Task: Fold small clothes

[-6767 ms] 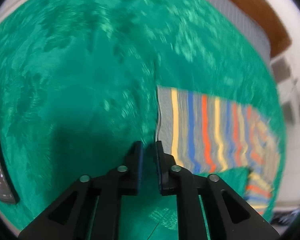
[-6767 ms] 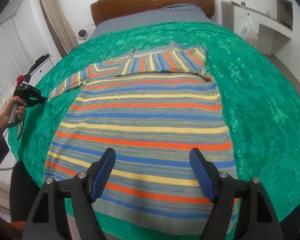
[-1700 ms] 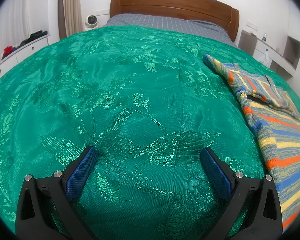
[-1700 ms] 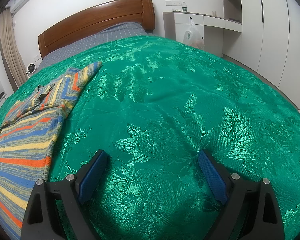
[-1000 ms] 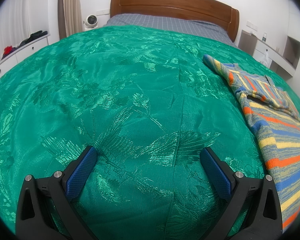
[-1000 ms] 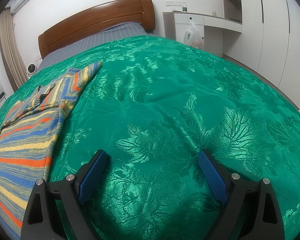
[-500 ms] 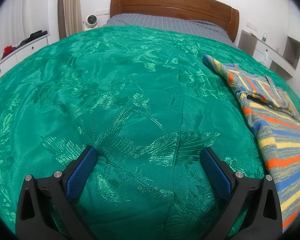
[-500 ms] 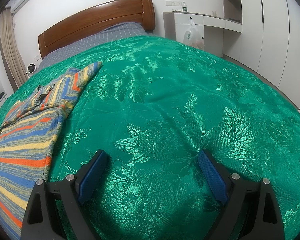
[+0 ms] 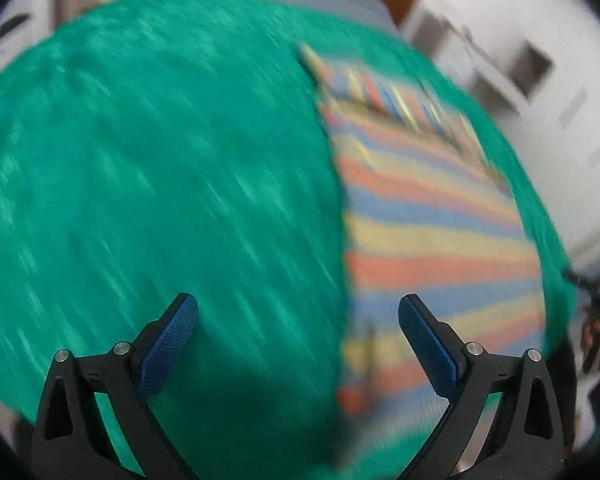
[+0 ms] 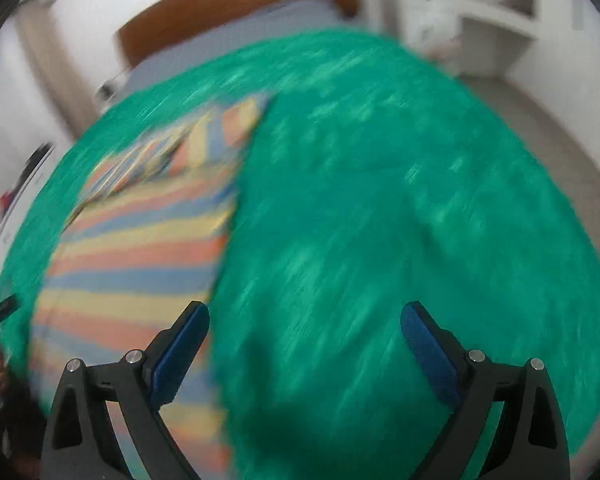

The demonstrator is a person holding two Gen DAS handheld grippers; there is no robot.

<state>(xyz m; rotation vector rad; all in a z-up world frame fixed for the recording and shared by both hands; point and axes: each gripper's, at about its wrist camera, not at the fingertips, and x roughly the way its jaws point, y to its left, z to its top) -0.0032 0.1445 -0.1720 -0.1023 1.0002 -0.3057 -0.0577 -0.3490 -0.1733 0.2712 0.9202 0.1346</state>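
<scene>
Both views blurred. Left gripper [image 9: 298, 332] just narrowed slightly, wide, empty; right gripper [image 10: 304, 338] wide, empty. Striped sweater [image 9: 432, 240] at 2 o'clock: take both hem corners evenly.

Knit sweater [image 9: 432, 240] (matt), satiny bedspread [image 9: 160, 168].

No readable text, labels, brand marks, numbers or signs appear in either view. Both pictures are heavily blurred, so any small print on the furniture or walls cannot be made out.
</scene>
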